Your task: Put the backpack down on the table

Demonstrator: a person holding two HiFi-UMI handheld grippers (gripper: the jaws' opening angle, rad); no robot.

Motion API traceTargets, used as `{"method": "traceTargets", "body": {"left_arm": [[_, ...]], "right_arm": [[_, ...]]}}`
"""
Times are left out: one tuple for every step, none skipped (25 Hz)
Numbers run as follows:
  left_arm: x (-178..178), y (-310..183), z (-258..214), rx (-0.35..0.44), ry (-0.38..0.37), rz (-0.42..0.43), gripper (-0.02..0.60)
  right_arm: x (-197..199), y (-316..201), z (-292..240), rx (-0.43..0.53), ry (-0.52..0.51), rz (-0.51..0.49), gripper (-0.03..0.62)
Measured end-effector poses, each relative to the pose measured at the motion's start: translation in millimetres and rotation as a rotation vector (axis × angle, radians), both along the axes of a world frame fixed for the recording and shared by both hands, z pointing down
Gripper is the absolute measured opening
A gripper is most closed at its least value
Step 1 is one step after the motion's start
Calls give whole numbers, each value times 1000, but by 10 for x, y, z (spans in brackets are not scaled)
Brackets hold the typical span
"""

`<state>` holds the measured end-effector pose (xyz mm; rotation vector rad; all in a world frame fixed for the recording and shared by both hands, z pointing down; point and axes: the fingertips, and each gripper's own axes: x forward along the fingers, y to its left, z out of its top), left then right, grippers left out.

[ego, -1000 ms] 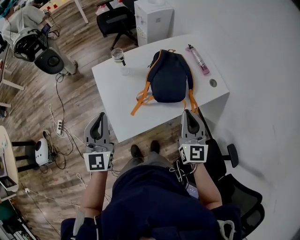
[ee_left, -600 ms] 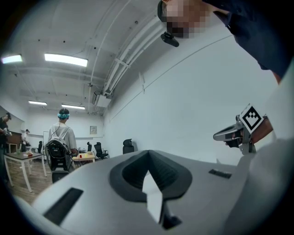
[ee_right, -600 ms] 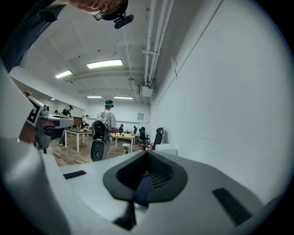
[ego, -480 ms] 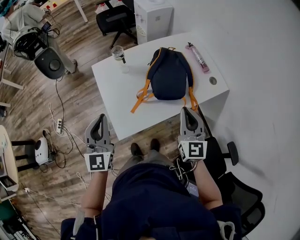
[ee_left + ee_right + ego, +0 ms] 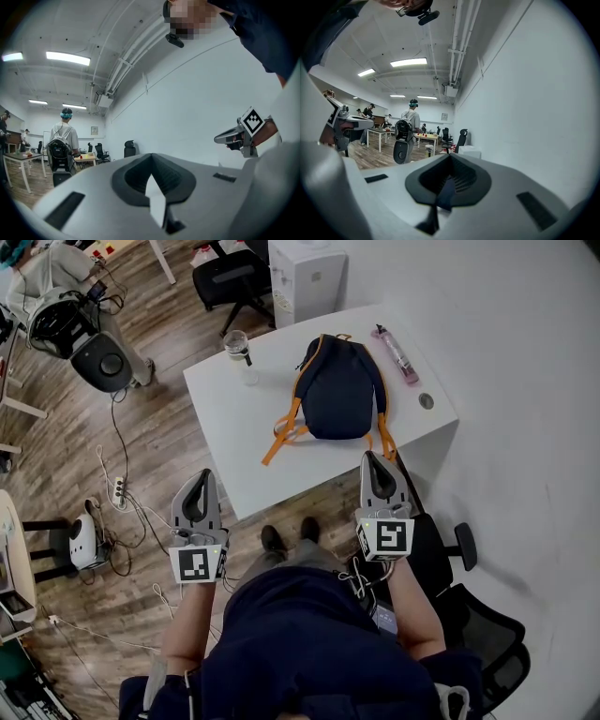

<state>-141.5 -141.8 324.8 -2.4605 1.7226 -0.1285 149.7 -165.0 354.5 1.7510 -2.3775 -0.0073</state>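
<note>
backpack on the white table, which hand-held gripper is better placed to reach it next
Probably right. The right hand-held gripper is shut at the table edge, directly in front of the backpack. The left hand-held gripper is off the near corner, farther away.

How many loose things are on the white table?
3: a backpack in the middle, a glass at the far left corner, a pink bottle near the right edge. None seem hidden.
</note>
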Motion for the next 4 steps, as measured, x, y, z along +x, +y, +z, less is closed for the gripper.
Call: {"method": "traceTargets", "body": {"left_arm": [[1, -2, -1, 5, 2, 3, 3], [0, -4, 1, 6, 2, 5, 3], [-2, -5, 4, 7, 2, 5, 3], [-4, -7, 6, 7, 2, 6, 3]], "right_arm": [[-1, -6, 2, -1, 2, 1, -3], [-3, -12, 3, -2, 3, 1, -3], [-6, -19, 4, -3, 5, 0, -3], [-9, -26, 5, -4, 6, -1, -3]]}}
